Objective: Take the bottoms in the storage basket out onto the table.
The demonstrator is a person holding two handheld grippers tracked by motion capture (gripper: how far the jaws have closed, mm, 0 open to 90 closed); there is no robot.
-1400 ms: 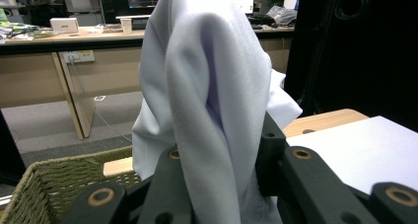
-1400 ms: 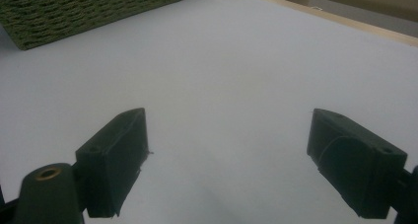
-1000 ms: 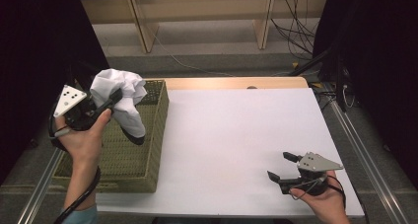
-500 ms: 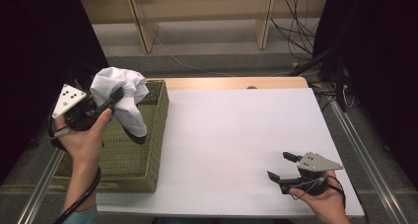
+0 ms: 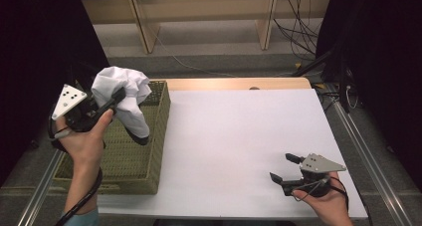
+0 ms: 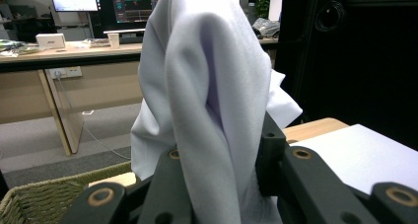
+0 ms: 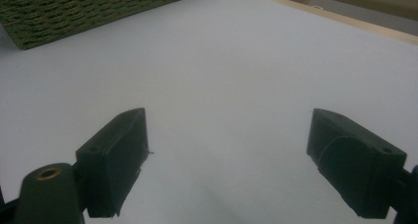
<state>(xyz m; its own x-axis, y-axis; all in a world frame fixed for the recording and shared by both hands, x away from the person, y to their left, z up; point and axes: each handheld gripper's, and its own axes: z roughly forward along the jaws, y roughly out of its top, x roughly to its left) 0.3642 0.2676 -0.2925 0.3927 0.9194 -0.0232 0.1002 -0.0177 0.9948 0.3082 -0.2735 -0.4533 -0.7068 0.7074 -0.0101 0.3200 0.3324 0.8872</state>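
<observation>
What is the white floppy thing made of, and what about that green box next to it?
The white cloth looks like soft matte fabric, maybe cotton: it hangs in folds and bunches from the left gripper. The green basket looks woven from dull plant fibre such as seagrass or wicker, though it might be plastic: its walls show rows of braided strands.

The cloth looked soft, white and matt, creased into folds. The basket was rough woven green wicker. The surface was smooth, matt white; the tongs were dull black plastic.
</observation>
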